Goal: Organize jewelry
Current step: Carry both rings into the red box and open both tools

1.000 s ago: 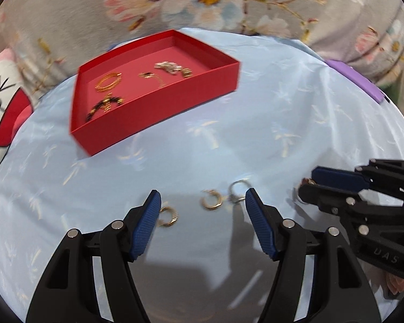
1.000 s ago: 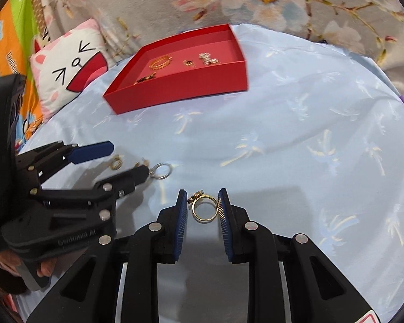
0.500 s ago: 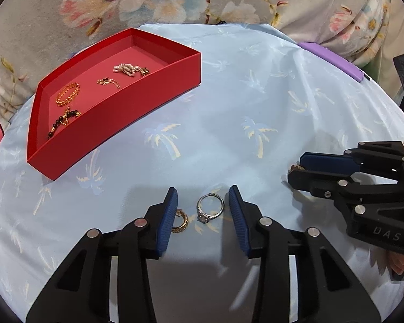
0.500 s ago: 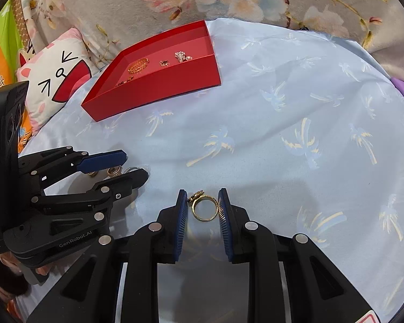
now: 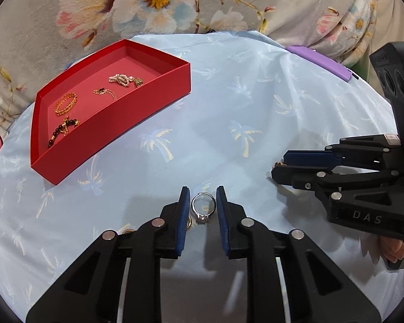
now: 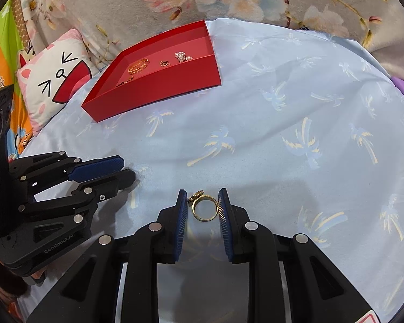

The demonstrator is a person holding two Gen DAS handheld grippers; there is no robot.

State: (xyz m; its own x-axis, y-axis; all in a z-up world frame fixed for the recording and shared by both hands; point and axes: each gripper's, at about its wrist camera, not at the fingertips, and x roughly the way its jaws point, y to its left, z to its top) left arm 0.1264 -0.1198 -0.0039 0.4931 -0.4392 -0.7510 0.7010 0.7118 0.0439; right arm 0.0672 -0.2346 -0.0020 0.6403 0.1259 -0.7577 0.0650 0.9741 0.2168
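Note:
My left gripper (image 5: 202, 207) is shut on a silver ring (image 5: 203, 207) with a small stone, just over the blue cloth. A gold hoop earring (image 5: 189, 222) lies partly hidden under its left finger. My right gripper (image 6: 203, 206) is shut on a gold ring (image 6: 205, 207) with a decorated top. It shows at the right of the left wrist view (image 5: 278, 169). The left gripper shows at the left of the right wrist view (image 6: 128, 168). A red tray (image 5: 115, 132) at the far left holds a gold bracelet (image 5: 65, 103), a pearl piece (image 5: 119, 79) and other pieces.
The blue palm-print cloth (image 6: 282, 123) covers a round surface. A cat-face pillow (image 6: 55, 80) lies far left behind the tray (image 6: 159, 94). A purple object (image 5: 320, 63) sits at the cloth's far right edge. Floral fabric (image 5: 175, 2) lies behind.
My left gripper moved right from the gold hoops and closed on the silver ring. My right gripper has kept its hold on the gold ring.

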